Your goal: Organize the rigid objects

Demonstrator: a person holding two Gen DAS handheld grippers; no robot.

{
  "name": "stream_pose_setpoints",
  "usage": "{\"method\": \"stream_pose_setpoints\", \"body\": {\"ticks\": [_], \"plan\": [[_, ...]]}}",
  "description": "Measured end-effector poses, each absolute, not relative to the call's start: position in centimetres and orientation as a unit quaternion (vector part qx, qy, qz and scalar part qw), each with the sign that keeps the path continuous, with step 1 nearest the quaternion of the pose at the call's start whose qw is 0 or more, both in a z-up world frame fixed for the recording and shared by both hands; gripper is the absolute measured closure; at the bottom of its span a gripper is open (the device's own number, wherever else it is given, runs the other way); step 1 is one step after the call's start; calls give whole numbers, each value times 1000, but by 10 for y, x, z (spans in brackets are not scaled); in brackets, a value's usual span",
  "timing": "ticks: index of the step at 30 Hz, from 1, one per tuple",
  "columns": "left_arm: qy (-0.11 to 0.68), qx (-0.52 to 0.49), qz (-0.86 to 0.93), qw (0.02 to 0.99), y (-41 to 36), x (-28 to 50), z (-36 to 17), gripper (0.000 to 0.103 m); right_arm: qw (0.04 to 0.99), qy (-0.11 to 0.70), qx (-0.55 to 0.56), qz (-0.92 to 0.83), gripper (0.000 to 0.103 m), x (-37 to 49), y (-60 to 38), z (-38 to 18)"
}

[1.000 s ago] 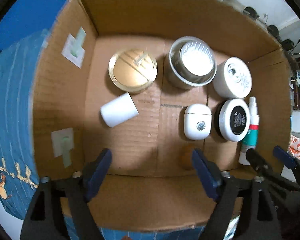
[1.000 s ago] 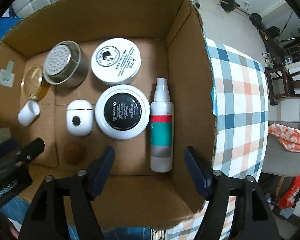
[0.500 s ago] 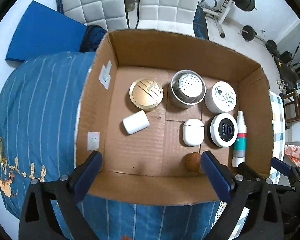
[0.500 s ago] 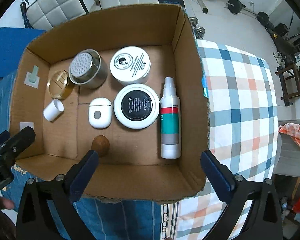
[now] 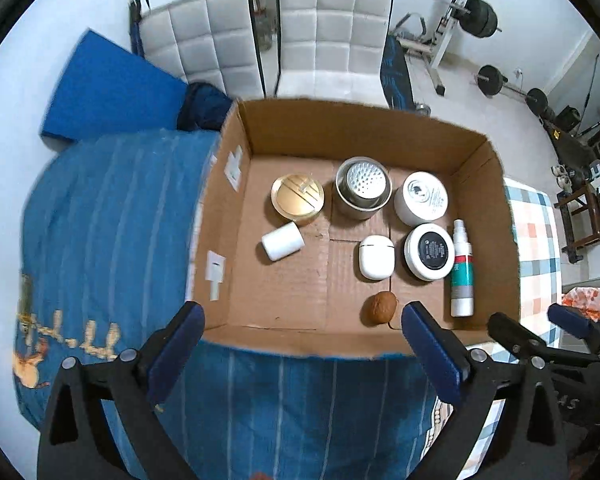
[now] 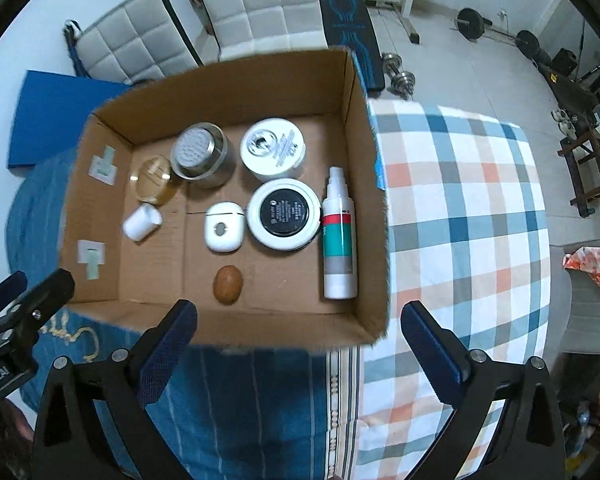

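Note:
A cardboard box (image 5: 380, 136) (image 6: 236, 80) holds a gold lid (image 5: 297, 199), a steel tin (image 5: 363, 187), a white jar (image 5: 421, 199), a black-topped jar (image 5: 431, 252), a white case (image 5: 376, 257), a small white cylinder (image 5: 282, 241), a spray bottle (image 5: 461, 272) (image 6: 339, 236) and a brown nut (image 5: 381, 309) (image 6: 228, 279). My left gripper (image 5: 304, 348) is open and empty above the box's near wall. My right gripper (image 6: 300, 344) is open and empty above the box's near right corner.
The box sits on a blue striped cloth (image 5: 100, 220) next to a checked cloth (image 6: 460, 208). White padded chairs (image 5: 328, 28), a blue mat (image 5: 104, 88) and gym weights (image 5: 480, 20) are behind on the floor.
Both grippers have pulled up and back out of the box, so the whole box and room now show. The objects in the box have not moved.

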State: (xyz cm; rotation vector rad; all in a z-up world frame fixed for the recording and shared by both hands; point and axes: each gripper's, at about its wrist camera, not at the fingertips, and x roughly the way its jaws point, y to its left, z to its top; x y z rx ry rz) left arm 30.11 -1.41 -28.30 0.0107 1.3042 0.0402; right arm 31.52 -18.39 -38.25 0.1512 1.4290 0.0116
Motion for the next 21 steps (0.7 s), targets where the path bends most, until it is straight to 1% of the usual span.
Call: {"method": "stream_pose_setpoints", "body": {"ticks": [12, 21], "plan": [[550, 5, -4, 835, -33, 223, -172, 2, 786, 610, 94, 48, 0, 229, -200, -263], [514, -9, -3, 858, -34, 178, -108, 2, 817, 567, 84, 60, 0, 168, -200, -180]]}}
